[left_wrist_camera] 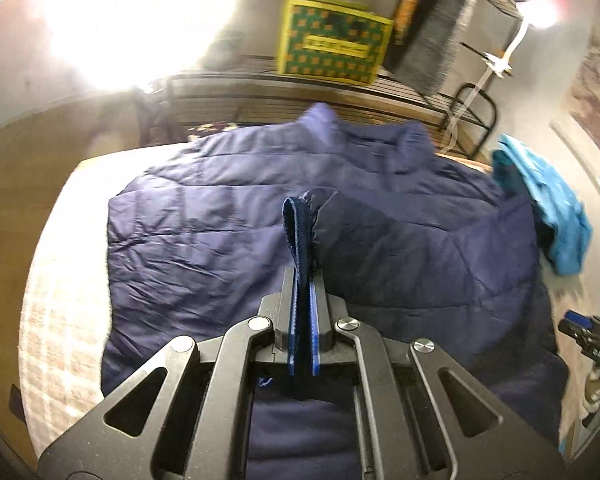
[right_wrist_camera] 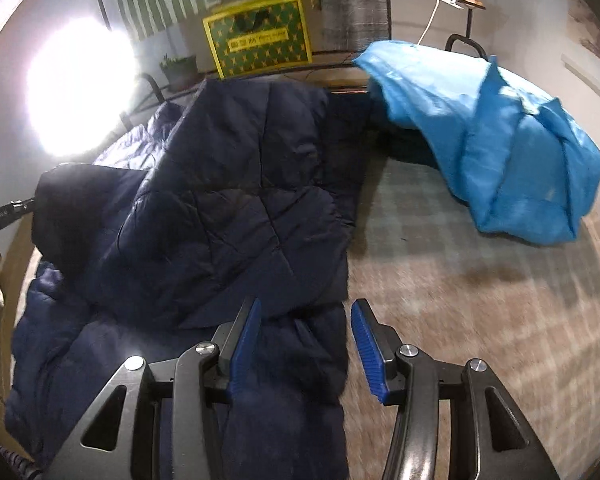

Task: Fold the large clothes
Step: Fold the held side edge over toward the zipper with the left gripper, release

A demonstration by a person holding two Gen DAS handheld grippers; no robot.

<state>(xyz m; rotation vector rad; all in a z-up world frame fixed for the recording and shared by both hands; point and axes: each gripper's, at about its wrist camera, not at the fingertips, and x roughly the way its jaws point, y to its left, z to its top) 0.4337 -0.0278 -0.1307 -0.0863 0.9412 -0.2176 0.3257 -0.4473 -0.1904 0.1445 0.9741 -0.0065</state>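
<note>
Navy quilted jacket (left_wrist_camera: pixel 228 220) mid-fold on a bed; left tool (left_wrist_camera: pixel 302 280) holds its sleeve cuff (left_wrist_camera: pixel 296 232).

Left tool's jaws are pressed together, pinching the ribbed cuff, w/ the sleeve lifted over the jacket body ahead of it. Right tool (right_wrist_camera: pixel 304 320) is spread, gripping nothing, poised above the jacket's near edge; a folded-over panel lies just ahead. Blue garment (right_wrist_camera: pixel 500 140) sits ahead & to its right on the checked bedcover (right_wrist_camera: pixel 440 260). Step looks like folding the sleeve in; next prob. needs laying the cuff flat across the body, then letting go.

Navy quilted jacket (right_wrist_camera: pixel 236 208); bright blue garment (right_wrist_camera: pixel 500 140); yellow-green patterned box (right_wrist_camera: pixel 260 36); blue-padded black tongs (right_wrist_camera: pixel 304 328).
</note>
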